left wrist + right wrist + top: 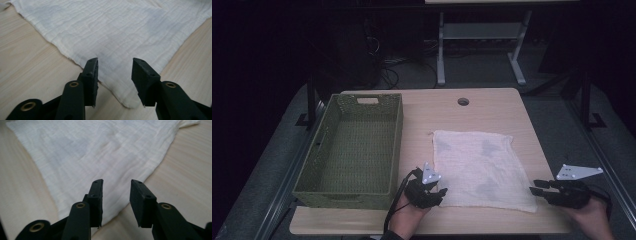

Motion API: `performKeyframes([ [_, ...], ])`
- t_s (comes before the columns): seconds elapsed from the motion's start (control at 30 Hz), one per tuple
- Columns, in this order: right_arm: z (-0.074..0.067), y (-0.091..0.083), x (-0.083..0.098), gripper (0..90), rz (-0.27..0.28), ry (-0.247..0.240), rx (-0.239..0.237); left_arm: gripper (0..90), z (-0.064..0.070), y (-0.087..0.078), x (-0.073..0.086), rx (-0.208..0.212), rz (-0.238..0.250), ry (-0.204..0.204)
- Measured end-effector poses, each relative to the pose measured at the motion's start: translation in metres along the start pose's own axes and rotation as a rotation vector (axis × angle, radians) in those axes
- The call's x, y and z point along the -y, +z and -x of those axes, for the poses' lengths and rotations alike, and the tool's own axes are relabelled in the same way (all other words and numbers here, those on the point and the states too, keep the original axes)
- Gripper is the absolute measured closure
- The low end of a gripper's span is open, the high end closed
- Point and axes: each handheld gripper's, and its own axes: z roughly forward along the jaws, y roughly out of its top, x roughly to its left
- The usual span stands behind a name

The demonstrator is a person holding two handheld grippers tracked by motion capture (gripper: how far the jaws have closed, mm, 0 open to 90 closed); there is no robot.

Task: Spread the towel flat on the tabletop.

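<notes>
A white, lightly stained cloth (pixel 482 165) lies flat on the wooden table (pixel 437 107), right of centre. My left gripper (pixel 441 192) sits at the cloth's near left corner, held by a hand from below. In the left gripper view the gripper (pixel 115 62) is open, its jaws straddling the cloth (pixel 112 30) corner without pressing it. My right gripper (pixel 534 187) hovers at the near right corner. In the right gripper view that gripper (pixel 117 182) is open too, over the cloth (pixel 87 152) edge.
A green woven basket (pixel 398 145) with nothing in it stands on the table's left side, close to my left gripper. A round cable hole (pixel 463 101) sits near the far edge. Beyond the table stands a white desk frame (pixel 441 50) on a dark floor.
</notes>
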Motion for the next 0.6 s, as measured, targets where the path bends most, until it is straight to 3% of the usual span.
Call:
performKeyframes([
  [0.27,0.017,0.016,-0.020,59.2,0.009,-0.015,0.021,49.6,-0.018,0.014,-0.013,0.014,0.008,-0.024],
  [0.6,0.036,0.033,-0.043,59.2,0.031,-0.019,0.032,46.7,-0.043,0.033,-0.031,-0.010,0.031,0.006],
])
